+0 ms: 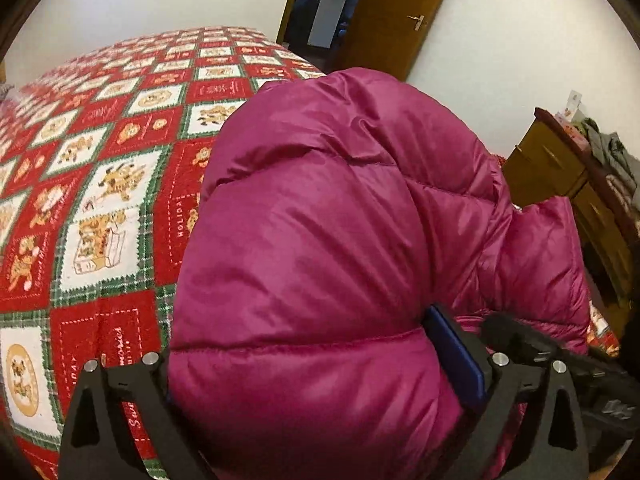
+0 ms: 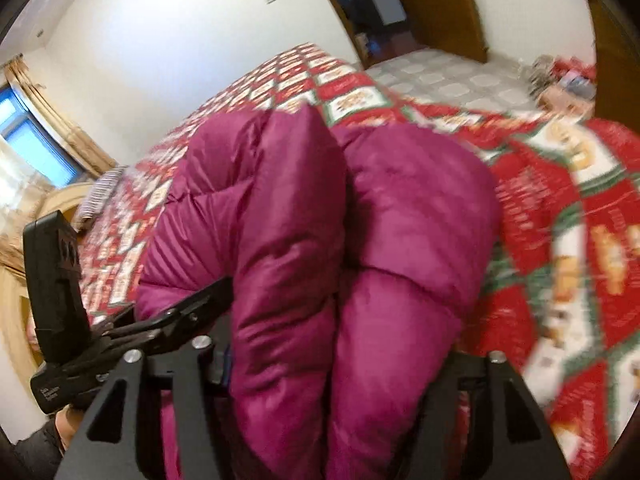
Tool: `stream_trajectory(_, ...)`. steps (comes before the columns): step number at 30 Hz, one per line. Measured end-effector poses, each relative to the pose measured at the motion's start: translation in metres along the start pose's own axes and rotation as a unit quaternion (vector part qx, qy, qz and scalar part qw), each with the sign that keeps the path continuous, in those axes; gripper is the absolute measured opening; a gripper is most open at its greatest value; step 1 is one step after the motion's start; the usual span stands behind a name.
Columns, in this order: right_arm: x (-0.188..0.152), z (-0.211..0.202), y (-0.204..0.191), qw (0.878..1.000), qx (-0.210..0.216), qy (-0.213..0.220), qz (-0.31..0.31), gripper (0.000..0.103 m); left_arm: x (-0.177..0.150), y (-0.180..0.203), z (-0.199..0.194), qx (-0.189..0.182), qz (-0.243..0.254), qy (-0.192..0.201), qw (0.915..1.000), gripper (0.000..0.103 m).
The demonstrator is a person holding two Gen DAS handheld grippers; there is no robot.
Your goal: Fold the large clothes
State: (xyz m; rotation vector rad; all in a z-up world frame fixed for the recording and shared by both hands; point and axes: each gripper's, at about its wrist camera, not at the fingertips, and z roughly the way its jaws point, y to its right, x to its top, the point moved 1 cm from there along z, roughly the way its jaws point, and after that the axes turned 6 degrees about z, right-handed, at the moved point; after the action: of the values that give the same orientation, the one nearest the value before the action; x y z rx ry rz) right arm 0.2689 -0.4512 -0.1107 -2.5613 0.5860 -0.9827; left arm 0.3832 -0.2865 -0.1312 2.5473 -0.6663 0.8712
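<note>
Left wrist view: magenta puffer jacket (image 1: 340,240) bulges between the wide-spread jaws of the left gripper (image 1: 324,364); whether its pads press, cannot tell. Jacket lies on a red patchwork quilt (image 1: 100,168). Wooden door (image 1: 396,12) at 12 o'clock, dresser (image 1: 560,176) at 3. Right gripper (image 2: 340,364) likewise straddles jacket folds, grip unclear; floor tiles (image 2: 440,80) at 1.

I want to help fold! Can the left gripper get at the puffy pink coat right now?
Probably yes. The puffy pink coat already bulges between the fingers of the left gripper, and nothing lies in between. Whether the pads are pressing on it, I cannot tell.
</note>
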Motion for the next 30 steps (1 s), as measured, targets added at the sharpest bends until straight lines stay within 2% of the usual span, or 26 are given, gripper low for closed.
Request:
stream_trajectory(2, -0.001, -0.023, 0.002, 1.0, -0.008, 0.028, 0.004, 0.066, -0.002, 0.002, -0.003, 0.0, 0.002, 0.002, 1.0, 0.1)
stream_trajectory(6, -0.008, -0.064, -0.008, 0.994, -0.051, 0.095, -0.009, 0.067, -0.003, 0.004, -0.002, 0.009, 0.002, 0.004, 0.9999, 0.101)
stream_trajectory(8, -0.01, -0.07, -0.03, 0.99, -0.074, 0.108, -0.045, 0.061, -0.004, 0.008, -0.004, 0.024, 0.012, 0.01, 0.9996, 0.101)
stream_trajectory(9, -0.011, -0.068, -0.04, 0.988, -0.088, 0.112, -0.06, 0.054, -0.005, 0.01, -0.005, 0.032, 0.017, 0.013, 0.9992, 0.101)
stream_trajectory(12, -0.008, -0.047, -0.06, 0.983, -0.123, 0.108, -0.086, 0.053, -0.006, 0.011, -0.008, 0.047, 0.024, 0.016, 0.9985, 0.101)
stream_trajectory(15, -0.005, -0.022, -0.053, 0.984, -0.135, 0.088, -0.073, 0.052, -0.006, 0.009, -0.008, 0.058, 0.027, 0.018, 0.9978, 0.101)
stream_trajectory(18, -0.008, -0.012, -0.039, 0.98, -0.17, 0.078, -0.066, 0.052, -0.006, 0.008, -0.008, 0.058, 0.027, 0.02, 0.9978, 0.101)
stream_trajectory(21, -0.012, -0.016, -0.016, 0.986, -0.149, 0.059, -0.035, 0.053, -0.005, 0.01, -0.006, 0.057, 0.031, 0.02, 0.9977, 0.102)
stream_trajectory(24, -0.016, -0.032, -0.003, 0.993, -0.11, 0.051, -0.008, 0.055, -0.006, 0.01, -0.007, 0.052, 0.031, 0.022, 0.9979, 0.102)
stream_trajectory(27, -0.017, -0.062, 0.001, 0.993, -0.095, 0.072, 0.009, 0.055, -0.007, 0.004, -0.005, 0.04, 0.019, 0.02, 0.9988, 0.102)
stream_trajectory(30, -0.01, -0.095, -0.01, 0.985, -0.113, 0.132, 0.001, 0.056, -0.007, 0.006, -0.004, 0.046, 0.017, 0.022, 0.9986, 0.102)
